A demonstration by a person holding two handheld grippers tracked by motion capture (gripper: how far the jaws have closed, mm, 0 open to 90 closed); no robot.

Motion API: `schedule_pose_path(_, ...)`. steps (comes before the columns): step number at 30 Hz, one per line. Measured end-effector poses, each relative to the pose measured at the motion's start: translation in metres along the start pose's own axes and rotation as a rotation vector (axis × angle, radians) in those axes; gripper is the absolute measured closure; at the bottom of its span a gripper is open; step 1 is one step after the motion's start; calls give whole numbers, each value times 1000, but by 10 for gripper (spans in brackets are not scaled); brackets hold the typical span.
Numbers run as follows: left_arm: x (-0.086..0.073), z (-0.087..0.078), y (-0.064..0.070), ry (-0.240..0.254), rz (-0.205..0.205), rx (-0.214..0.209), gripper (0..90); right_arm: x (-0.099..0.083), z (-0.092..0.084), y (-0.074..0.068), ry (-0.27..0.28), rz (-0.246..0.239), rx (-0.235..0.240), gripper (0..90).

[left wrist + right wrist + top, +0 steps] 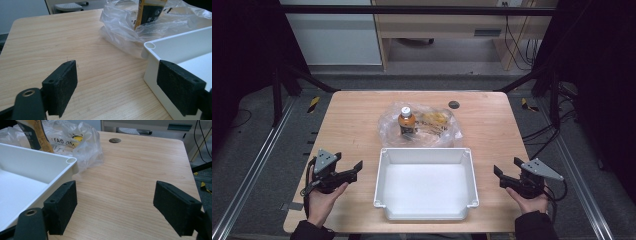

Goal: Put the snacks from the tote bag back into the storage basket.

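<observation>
A white plastic tub (426, 155) sits empty at the middle front of the wooden table (352, 120). Behind it lies a clear plastic bag (432, 132) holding an upright orange bottle (406, 121) with a white cap, plus yellow-printed packets (435, 120). My left gripper (354, 168) rests left of the tub, held in a hand, jaws wide apart with nothing between them. In the left gripper view the tub corner (150, 46), the bag (120, 27) and the bottle (148, 12) lie ahead of the gripper (117, 85). My right gripper (499, 176) sits right of the tub, open and empty (115, 206).
A round dark cable hole (454, 104) is set in the table near the far edge. A wooden desk (437, 25) and cables (517, 45) stand beyond the table. Black frame bars (292, 75) flank both sides.
</observation>
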State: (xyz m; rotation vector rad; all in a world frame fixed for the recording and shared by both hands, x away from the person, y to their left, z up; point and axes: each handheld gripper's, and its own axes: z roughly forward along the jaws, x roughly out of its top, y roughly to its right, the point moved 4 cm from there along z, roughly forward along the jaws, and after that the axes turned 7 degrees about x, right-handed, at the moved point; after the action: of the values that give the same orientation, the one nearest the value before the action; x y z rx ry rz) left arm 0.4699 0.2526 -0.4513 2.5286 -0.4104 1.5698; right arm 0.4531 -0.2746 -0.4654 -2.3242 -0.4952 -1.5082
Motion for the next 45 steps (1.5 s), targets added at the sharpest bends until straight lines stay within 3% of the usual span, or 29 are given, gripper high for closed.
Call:
schedule_pose_path(26, 7, 9, 7, 9, 14, -17, 181, 4, 2, -9, 21, -20, 61, 183)
schedule_pose_path(45, 28, 19, 13, 40, 33, -24, 199, 7, 5, -15, 18, -26, 86, 175)
